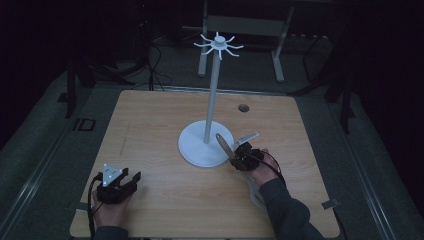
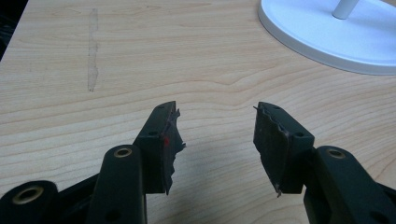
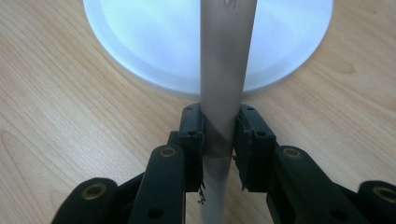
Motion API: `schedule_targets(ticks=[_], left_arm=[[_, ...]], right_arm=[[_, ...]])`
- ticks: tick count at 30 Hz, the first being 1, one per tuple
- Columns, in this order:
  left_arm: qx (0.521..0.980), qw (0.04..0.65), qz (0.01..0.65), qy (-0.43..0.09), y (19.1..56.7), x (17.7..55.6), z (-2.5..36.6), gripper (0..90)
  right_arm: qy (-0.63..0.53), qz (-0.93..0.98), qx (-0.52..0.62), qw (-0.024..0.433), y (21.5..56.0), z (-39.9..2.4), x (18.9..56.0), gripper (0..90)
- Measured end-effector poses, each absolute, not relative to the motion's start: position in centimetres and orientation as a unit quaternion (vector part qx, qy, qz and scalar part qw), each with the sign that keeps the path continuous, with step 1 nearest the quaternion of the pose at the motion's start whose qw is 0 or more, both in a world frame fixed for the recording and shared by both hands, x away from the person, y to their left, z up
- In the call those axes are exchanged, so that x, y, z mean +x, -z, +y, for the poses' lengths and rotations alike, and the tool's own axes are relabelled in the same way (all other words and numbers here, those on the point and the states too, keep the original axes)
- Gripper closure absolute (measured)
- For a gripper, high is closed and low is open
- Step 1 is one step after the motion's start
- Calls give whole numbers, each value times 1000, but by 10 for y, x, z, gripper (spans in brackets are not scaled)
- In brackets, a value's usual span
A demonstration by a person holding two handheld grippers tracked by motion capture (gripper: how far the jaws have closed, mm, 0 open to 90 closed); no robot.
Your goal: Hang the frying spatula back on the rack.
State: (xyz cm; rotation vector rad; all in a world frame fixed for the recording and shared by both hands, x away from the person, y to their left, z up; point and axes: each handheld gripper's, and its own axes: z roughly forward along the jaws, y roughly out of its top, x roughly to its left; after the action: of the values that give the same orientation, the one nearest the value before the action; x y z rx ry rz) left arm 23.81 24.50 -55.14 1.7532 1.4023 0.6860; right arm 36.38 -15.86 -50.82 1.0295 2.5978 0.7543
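A person's right claw (image 1: 234, 151) clamps a flat metal utensil handle (image 3: 223, 84), its rounded end (image 1: 220, 138) raised over the base of a white hook stand (image 1: 206, 145) at mid-desk (image 1: 150, 125). The left claw (image 1: 127, 180) rests near the desk's front edge, jaws wide and holding nothing. The carry appears to be under way; next, the utensil likely must rise to the hooks (image 1: 218, 45) atop the pole.
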Motion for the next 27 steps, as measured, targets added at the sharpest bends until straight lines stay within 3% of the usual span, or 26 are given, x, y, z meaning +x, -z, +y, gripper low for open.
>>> schedule_targets(ticks=[27], left_arm=[[681, 390, 553, -281, 549, 236, 247, 492]], right_arm=[[-364, 847, 343, 182, 461, -166, 354, 740]])
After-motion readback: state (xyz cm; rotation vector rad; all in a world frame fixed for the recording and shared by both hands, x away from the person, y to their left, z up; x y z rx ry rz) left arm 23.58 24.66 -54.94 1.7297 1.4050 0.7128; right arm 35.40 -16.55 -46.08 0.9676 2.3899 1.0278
